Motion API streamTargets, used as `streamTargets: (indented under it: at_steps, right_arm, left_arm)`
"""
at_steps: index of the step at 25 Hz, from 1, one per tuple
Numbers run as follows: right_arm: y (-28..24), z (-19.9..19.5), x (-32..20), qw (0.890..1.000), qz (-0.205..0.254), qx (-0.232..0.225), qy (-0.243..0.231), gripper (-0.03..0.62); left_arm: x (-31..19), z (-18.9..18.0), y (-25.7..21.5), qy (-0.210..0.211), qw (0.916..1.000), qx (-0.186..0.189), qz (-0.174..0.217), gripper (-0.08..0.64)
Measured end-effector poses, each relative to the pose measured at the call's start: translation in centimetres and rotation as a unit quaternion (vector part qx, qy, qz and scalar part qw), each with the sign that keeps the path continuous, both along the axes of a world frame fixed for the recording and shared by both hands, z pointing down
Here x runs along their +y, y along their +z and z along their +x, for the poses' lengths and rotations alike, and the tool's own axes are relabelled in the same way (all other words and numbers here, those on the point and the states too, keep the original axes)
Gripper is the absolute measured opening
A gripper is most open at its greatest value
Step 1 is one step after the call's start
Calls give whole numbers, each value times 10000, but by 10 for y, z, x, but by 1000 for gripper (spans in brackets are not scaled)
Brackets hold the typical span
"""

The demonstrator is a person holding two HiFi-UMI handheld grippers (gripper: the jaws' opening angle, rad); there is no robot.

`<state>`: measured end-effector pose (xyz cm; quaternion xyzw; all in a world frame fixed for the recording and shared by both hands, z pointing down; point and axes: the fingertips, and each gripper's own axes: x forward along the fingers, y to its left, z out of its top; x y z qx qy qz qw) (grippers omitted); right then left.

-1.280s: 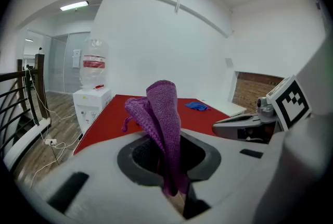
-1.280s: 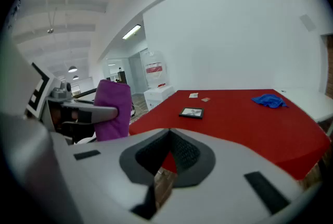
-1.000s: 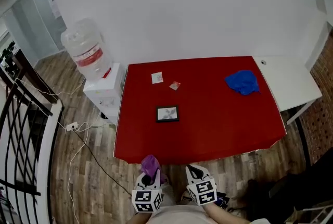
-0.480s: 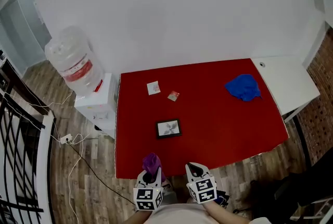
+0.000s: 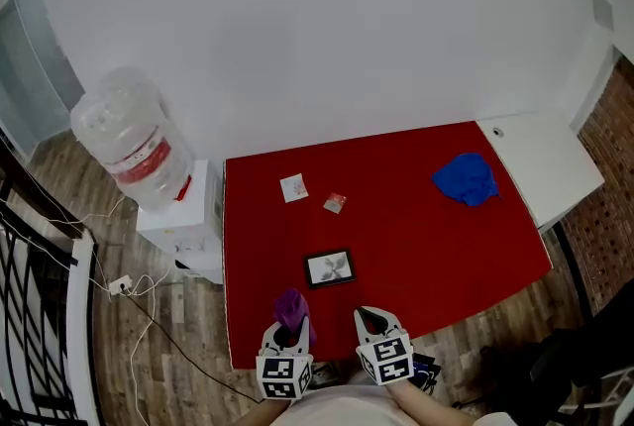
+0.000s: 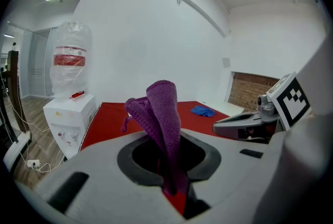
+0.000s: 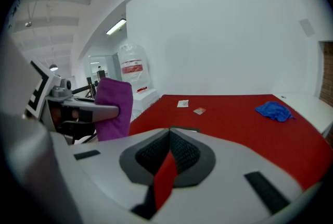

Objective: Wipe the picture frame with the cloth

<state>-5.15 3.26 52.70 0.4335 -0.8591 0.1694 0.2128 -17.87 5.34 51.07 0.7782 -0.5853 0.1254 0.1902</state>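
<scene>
A small dark picture frame lies flat near the front edge of the red table. My left gripper hangs just in front of that edge, shut on a purple cloth. The cloth sticks up between the jaws of the left gripper. Beside it my right gripper is shut with nothing in it. In the right gripper view the right gripper points over the table, with the purple cloth at the left. A corner of the frame peeks over the jaws.
A crumpled blue cloth lies at the table's far right. Two small cards sit beyond the frame. A water dispenser stands left of the table and a white table at the right. Cables trail on the wooden floor.
The table and frame have slid nearer and lower in the head view as the person came closer. Both grippers keep their place and their hold.
</scene>
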Motion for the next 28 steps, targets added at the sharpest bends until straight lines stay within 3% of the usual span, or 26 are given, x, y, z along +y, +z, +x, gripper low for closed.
streamTargets:
  at_steps: [7,20,25,28]
  right_arm:
    - [-5,5,-35,9999,-3,23,-124,5]
    - [9,11,-70,9997,-113,44,-228,5]
    - [18,17,-81,9997,-188,57,-162,5]
    - [25,15,-85,9996,-219,65,-167,5]
  left_arm:
    - [-28,5,1,-123,9999,77,-80,61]
    - [-70,13,22,143,9988,-327,-349,61]
    - [-100,12,46,598,9922,-1011,-417,61]
    - [-127,11,73,1147,9759,-1794,-485,61]
